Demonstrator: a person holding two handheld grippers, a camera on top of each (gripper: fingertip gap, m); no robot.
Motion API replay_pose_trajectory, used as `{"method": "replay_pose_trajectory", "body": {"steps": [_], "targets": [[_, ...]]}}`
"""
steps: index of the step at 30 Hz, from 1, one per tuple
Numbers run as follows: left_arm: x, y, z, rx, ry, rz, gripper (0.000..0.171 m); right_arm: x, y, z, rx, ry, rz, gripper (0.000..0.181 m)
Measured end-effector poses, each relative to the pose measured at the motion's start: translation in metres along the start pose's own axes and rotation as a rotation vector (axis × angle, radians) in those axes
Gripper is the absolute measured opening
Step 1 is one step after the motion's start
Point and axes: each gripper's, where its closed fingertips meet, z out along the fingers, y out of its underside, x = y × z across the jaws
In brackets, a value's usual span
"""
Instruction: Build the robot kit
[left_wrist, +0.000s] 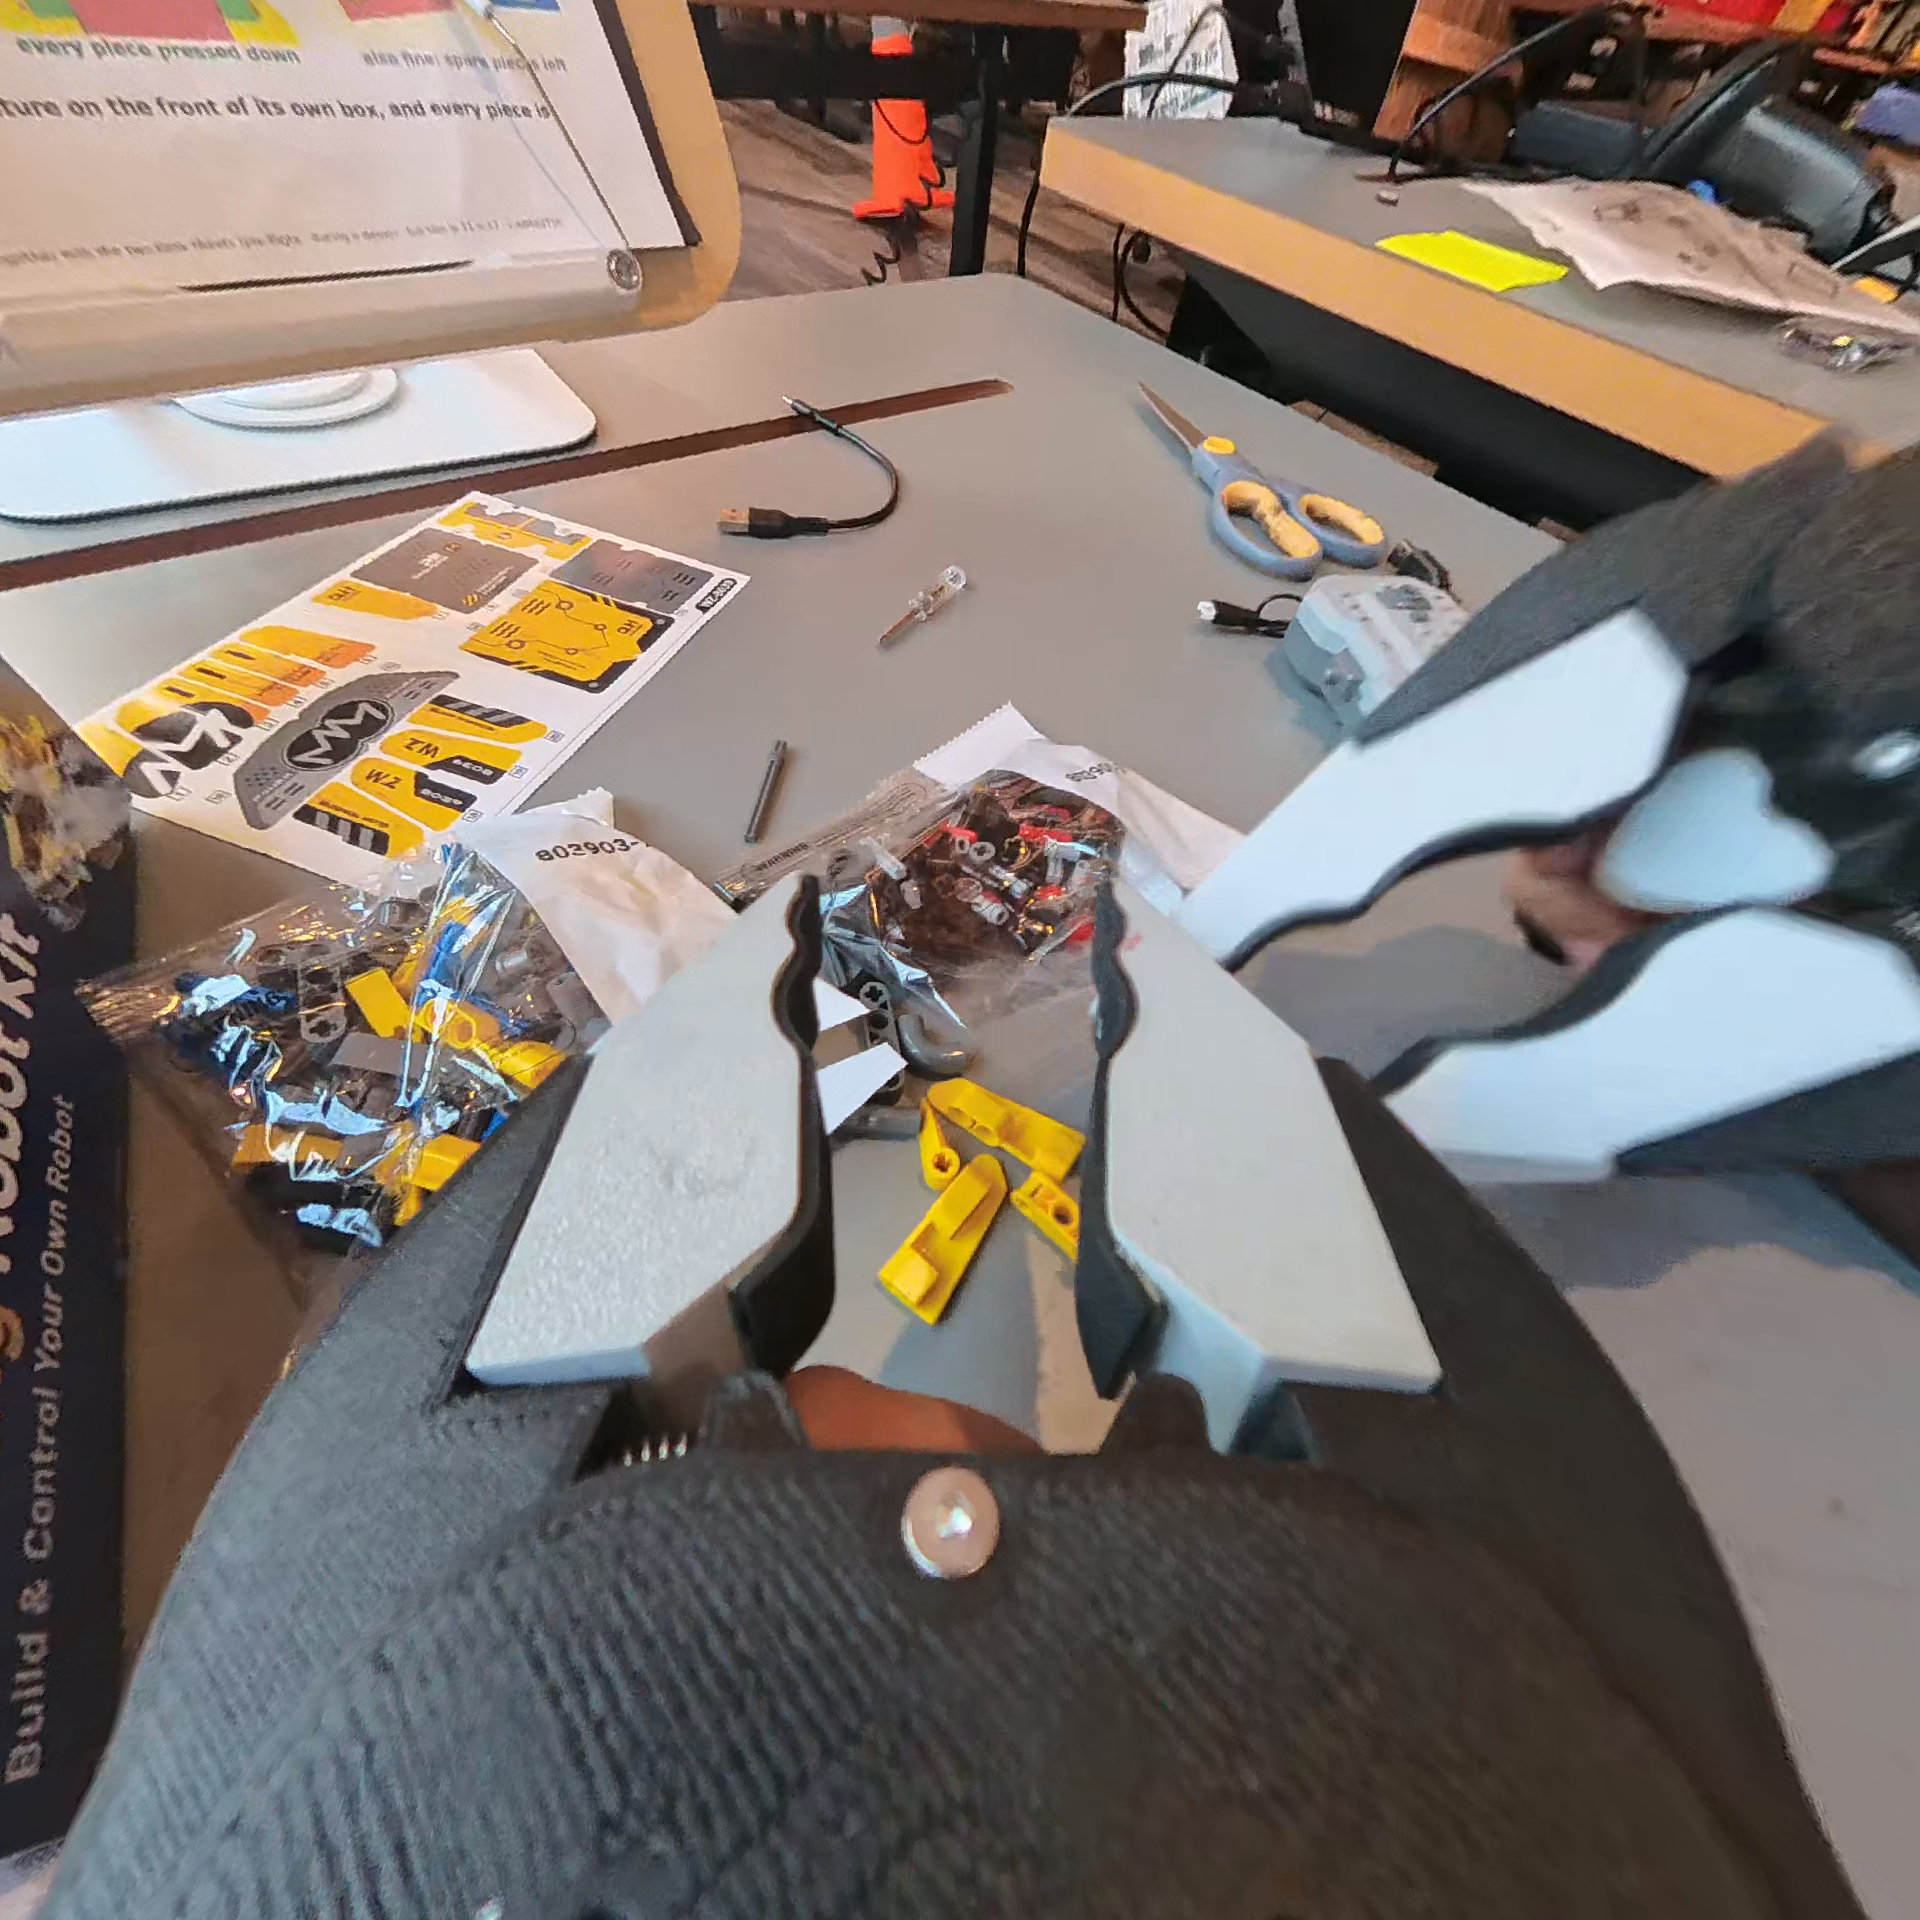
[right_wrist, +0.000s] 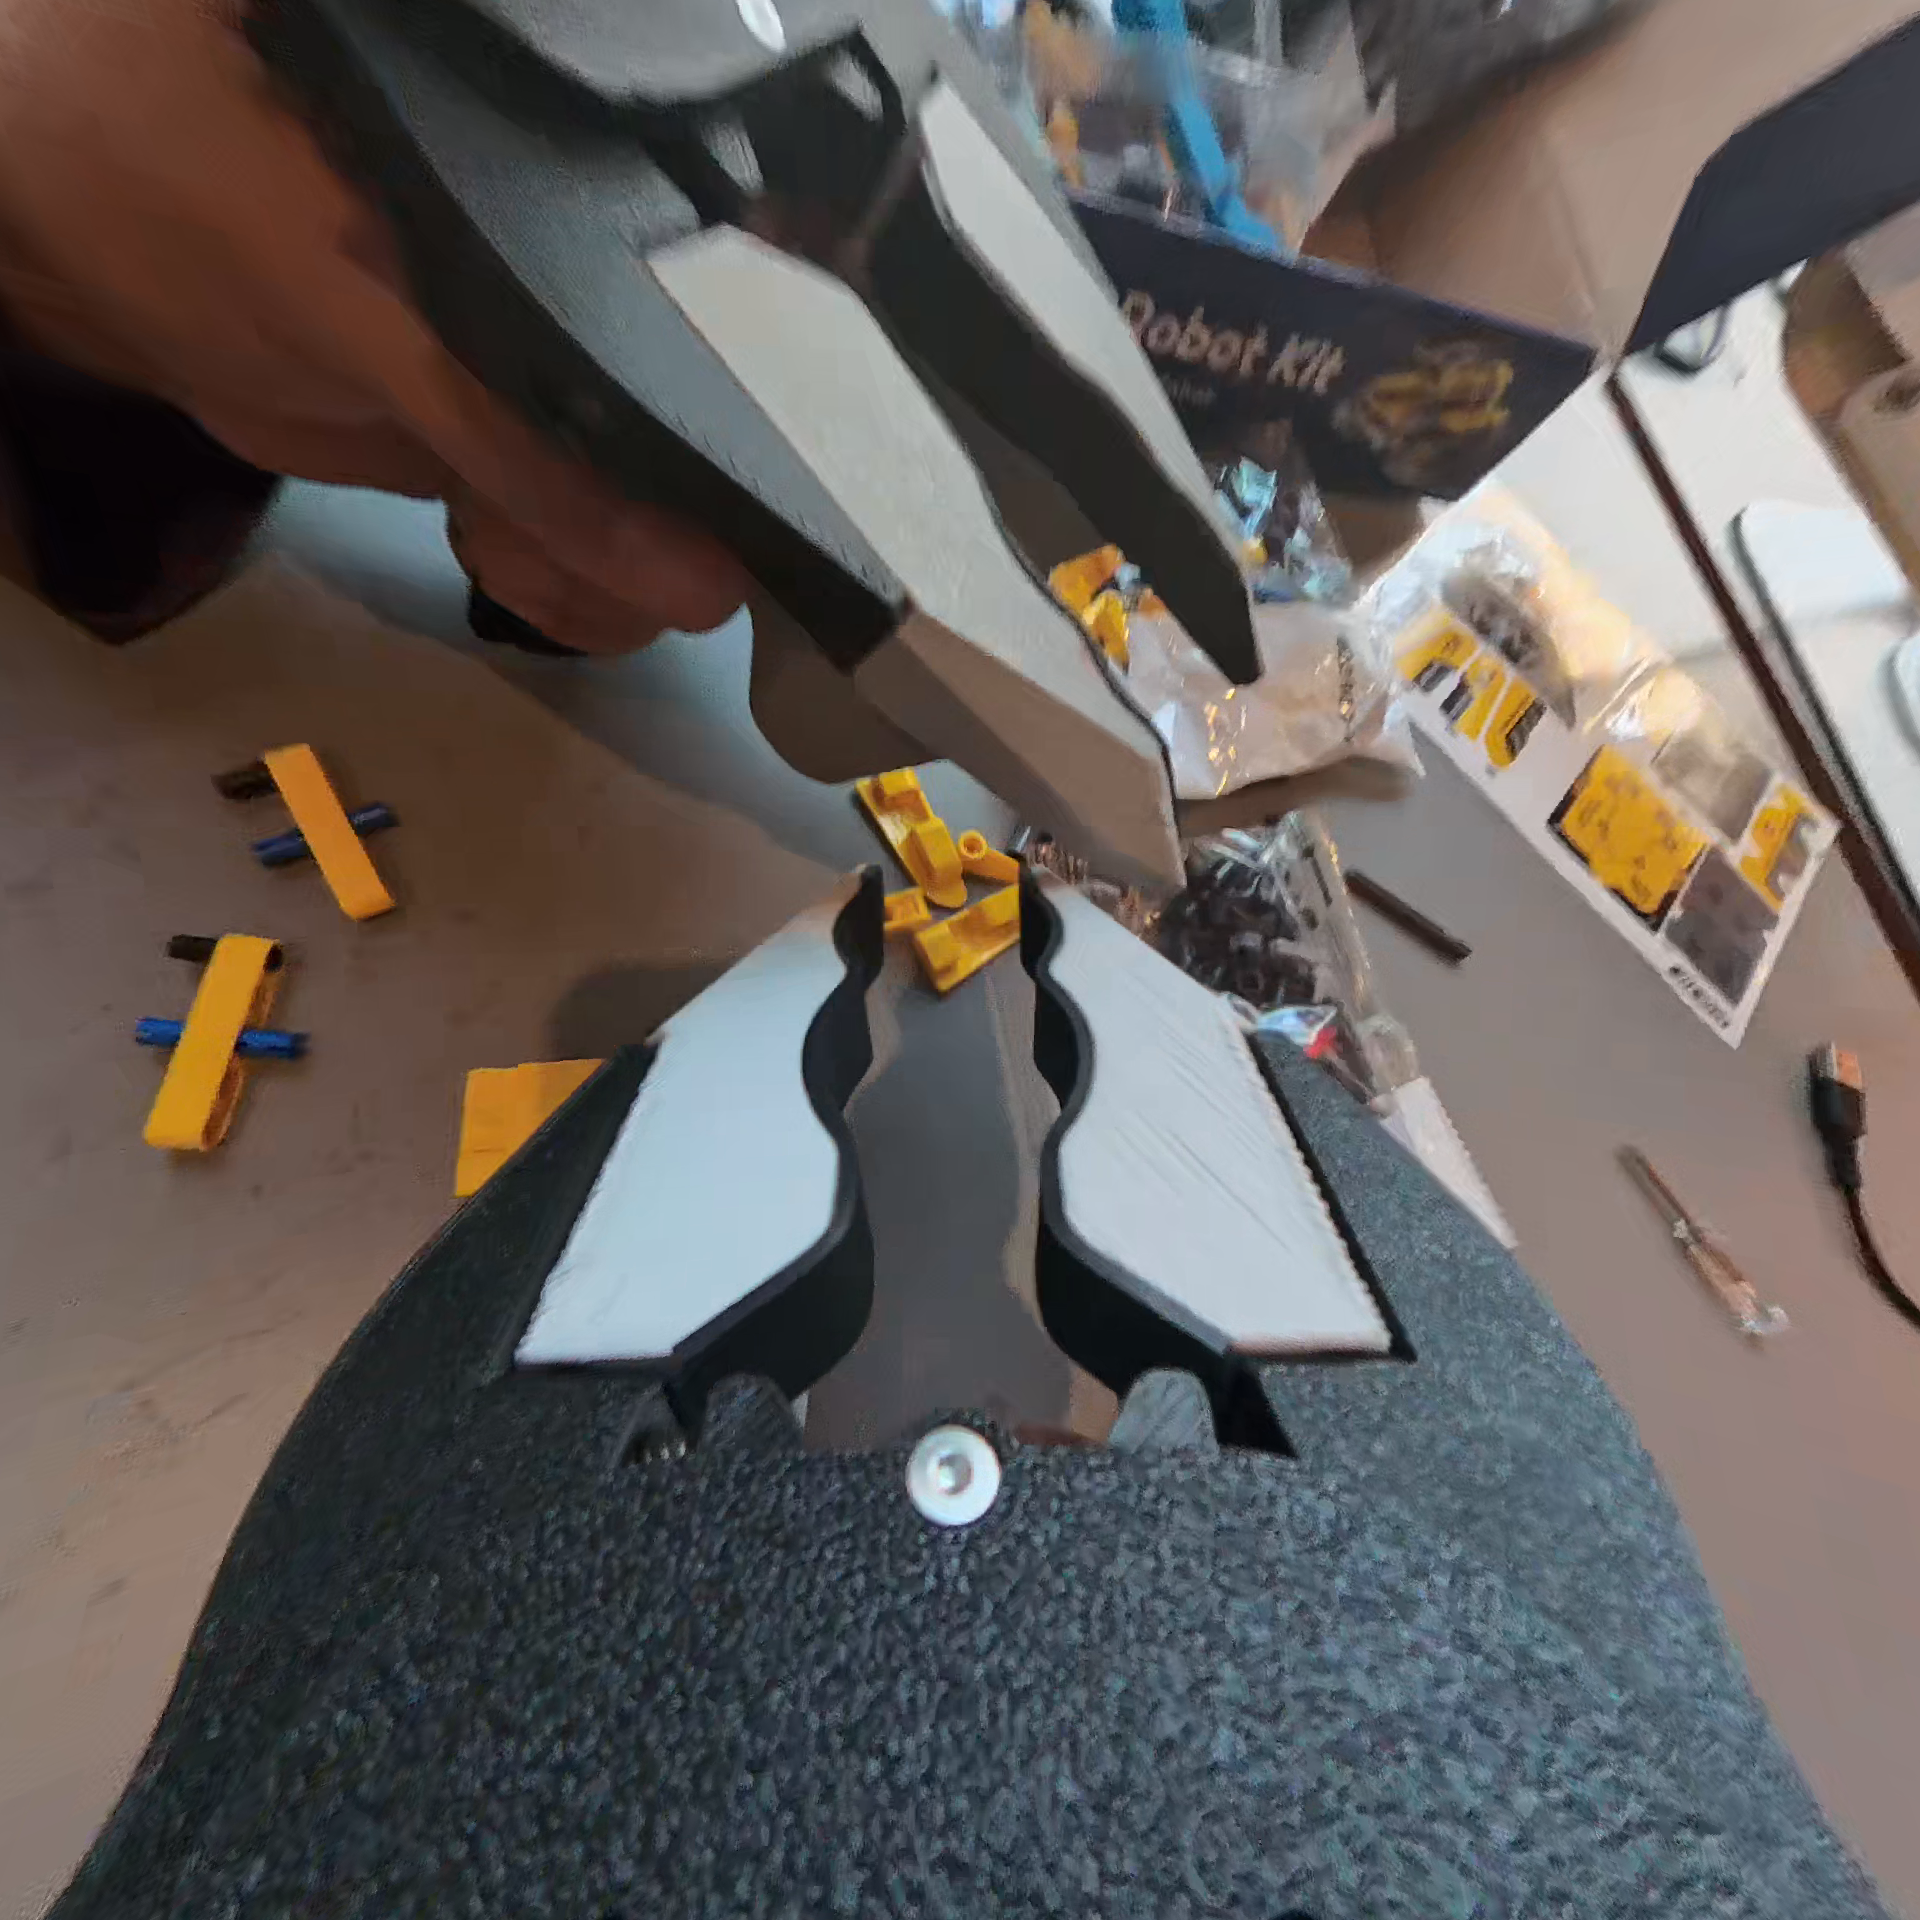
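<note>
My left gripper (left_wrist: 951, 904) is open and empty, held just above a small heap of loose yellow pieces (left_wrist: 971, 1174) on the grey table (left_wrist: 1039, 582). Its fingertips reach over a clear bag of red and black parts (left_wrist: 987, 862). A clear bag of blue and yellow parts (left_wrist: 343, 1049) lies to its left. My right gripper (right_wrist: 948, 883) is open and empty, pointing at the same yellow pieces (right_wrist: 920, 831) from the other side. It also shows in the left wrist view (left_wrist: 1299, 1008). The left gripper (right_wrist: 1210, 748) hangs above the pieces in the right wrist view.
Two yellow beams with blue pins (right_wrist: 322, 831) (right_wrist: 213, 1039) lie apart. A sticker sheet (left_wrist: 384, 675), black axle (left_wrist: 766, 790), small screwdriver (left_wrist: 925, 613), USB cable (left_wrist: 821, 499), scissors (left_wrist: 1278, 509) and grey block (left_wrist: 1361, 644) lie behind. A kit box (left_wrist: 52, 1247) stands left, a sign stand (left_wrist: 312, 436) at the back.
</note>
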Motion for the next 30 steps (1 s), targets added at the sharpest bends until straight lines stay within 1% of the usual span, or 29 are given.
{"method": "replay_pose_trajectory", "body": {"steps": [1,2,3,4,7,10,12,13,15,17,19,21,24,26,28,29,30], "targets": [[-0.002,0.0,0.0,0.004,-0.025,0.014,0.042,0.007,-0.008,-0.007,0.042,0.046,-0.006,0.022],[-0.004,0.0,0.0,0.005,-0.043,0.038,0.04,0.022,-0.013,-0.014,0.072,0.134,0.002,0.011],[-0.003,0.002,0.0,-0.007,-0.047,0.069,0.044,0.041,-0.013,-0.022,0.082,0.25,0.019,0.017],[-0.003,0.004,0.0,-0.022,-0.056,0.093,0.048,0.052,-0.007,-0.027,0.061,0.304,0.019,0.026],[-0.002,0.004,0.001,-0.016,-0.065,0.127,0.047,0.063,0.015,-0.029,-0.022,0.335,0.054,0.028],[0.003,0.015,0.005,-0.072,-0.061,0.187,0.05,0.068,0.039,-0.025,-0.141,0.349,0.052,0.033],[0.013,0.024,0.01,-0.124,-0.034,0.238,0.052,0.067,0.046,-0.023,-0.18,0.35,0.045,0.038],[0.014,0.026,0.011,-0.134,-0.045,0.269,0.052,0.067,0.047,-0.021,-0.189,0.352,0.045,0.039],[0.017,0.025,0.015,-0.137,-0.064,0.323,0.052,0.068,0.053,-0.017,-0.226,0.367,0.034,0.041],[0.021,0.026,0.02,-0.165,-0.064,0.384,0.053,0.067,0.058,-0.013,-0.263,0.372,-0.007,0.055],[0.025,0.022,0.024,-0.171,-0.074,0.448,0.054,0.066,0.058,-0.011,-0.276,0.382,-0.033,0.058],[0.025,0.016,0.026,-0.166,-0.083,0.509,0.054,0.067,0.056,-0.014,-0.266,0.39,-0.042,0.055],[0.024,0.013,0.031,-0.183,-0.074,0.542,0.054,0.077,0.057,-0.021,-0.26,0.436,0.003,0.049],[0.025,0.015,0.033,-0.182,-0.06,0.527,0.055,0.081,0.068,-0.019,-0.307,0.454,0.017,0.037],[0.027,0.019,0.031,-0.181,-0.054,0.515,0.055,0.085,0.077,-0.016,-0.348,0.475,0.007,0.014],[0.027,0.019,0.028,-0.182,-0.059,0.532,0.056,0.085,0.077,-0.015,-0.347,0.485,0.004,0.006],[0.026,0.016,0.025,-0.154,-0.074,0.553,0.055,0.085,0.076,-0.013,-0.34,0.486,0.006,0.001]]}}
